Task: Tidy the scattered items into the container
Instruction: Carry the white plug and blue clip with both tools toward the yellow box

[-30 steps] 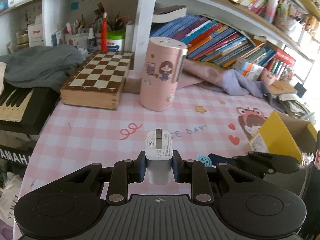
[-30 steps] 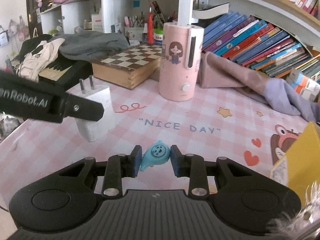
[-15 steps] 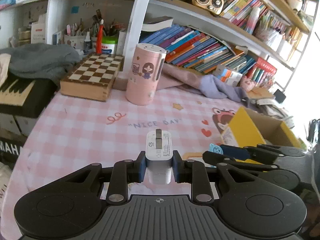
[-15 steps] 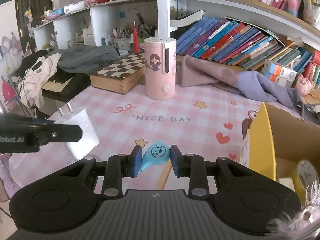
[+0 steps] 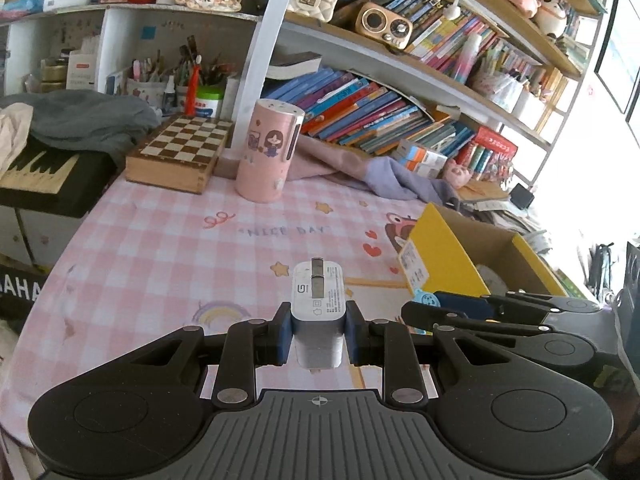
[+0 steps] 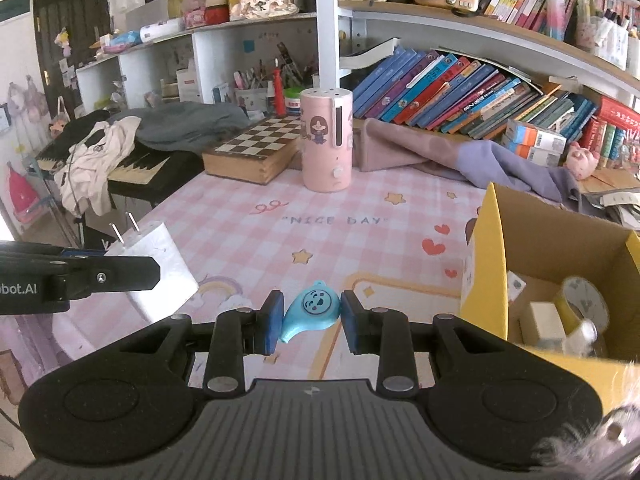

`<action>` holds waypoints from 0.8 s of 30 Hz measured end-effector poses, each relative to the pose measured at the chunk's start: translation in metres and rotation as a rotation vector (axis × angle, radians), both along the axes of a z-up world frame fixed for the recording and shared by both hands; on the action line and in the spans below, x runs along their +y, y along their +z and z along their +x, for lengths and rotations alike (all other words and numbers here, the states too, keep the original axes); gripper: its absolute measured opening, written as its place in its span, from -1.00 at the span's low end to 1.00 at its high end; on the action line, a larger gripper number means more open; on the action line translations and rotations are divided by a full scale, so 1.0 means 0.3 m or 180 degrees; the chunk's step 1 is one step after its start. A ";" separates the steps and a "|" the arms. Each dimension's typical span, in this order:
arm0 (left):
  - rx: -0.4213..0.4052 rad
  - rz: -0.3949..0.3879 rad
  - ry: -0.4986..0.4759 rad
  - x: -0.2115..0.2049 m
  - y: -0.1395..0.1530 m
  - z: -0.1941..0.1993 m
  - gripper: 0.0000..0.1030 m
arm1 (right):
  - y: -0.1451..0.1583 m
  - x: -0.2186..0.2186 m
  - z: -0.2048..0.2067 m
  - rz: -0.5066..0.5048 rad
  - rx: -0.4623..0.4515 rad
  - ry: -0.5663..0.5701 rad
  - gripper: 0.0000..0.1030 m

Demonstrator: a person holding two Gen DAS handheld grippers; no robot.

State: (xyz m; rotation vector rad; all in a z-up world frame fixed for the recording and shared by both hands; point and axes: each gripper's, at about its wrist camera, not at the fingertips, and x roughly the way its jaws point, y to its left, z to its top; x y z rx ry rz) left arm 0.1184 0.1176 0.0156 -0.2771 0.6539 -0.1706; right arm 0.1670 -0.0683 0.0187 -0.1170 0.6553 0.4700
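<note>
My left gripper (image 5: 318, 330) is shut on a white plug charger (image 5: 318, 300), held above the pink checked tablecloth; the charger also shows at the left of the right wrist view (image 6: 160, 268). My right gripper (image 6: 308, 320) is shut on a small blue drop-shaped tag with a face (image 6: 310, 312); the tag also shows in the left wrist view (image 5: 426, 301). The yellow cardboard box (image 6: 480, 264) stands open at the right, with a tape roll (image 6: 582, 300) and small boxes inside. It also shows in the left wrist view (image 5: 436, 252).
A pink cylinder humidifier (image 6: 326, 144) and a wooden chessboard box (image 6: 256, 148) stand at the back of the table. A purple cloth (image 6: 460, 160) lies below the bookshelf. A keyboard with clothes (image 6: 120, 152) sits at the left.
Both grippers have risen and pulled back from the table with their items still held. More of the box's inside shows now.
</note>
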 end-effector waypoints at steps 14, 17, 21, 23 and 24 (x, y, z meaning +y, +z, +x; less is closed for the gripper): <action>0.0013 -0.0054 -0.0154 -0.023 0.007 -0.265 -0.52 | -0.009 -0.055 -0.313 0.0016 0.0103 -0.0181 -0.44; 0.0023 -0.0063 -0.0239 -0.041 0.004 -0.290 -0.52 | -0.008 -0.071 -0.362 -0.0016 0.0095 -0.0227 -0.44; 0.0066 -0.0091 -0.0384 -0.077 -0.008 -0.312 -0.52 | -0.019 -0.119 -0.412 -0.0026 0.0149 -0.0391 -0.44; 0.0078 -0.0092 -0.0465 -0.096 -0.012 -0.317 -0.52 | -0.022 -0.145 -0.432 -0.0019 0.0175 -0.0485 -0.44; 0.0083 -0.0091 -0.0505 -0.105 -0.013 -0.320 -0.52 | -0.023 -0.157 -0.442 -0.0016 0.0186 -0.0530 -0.44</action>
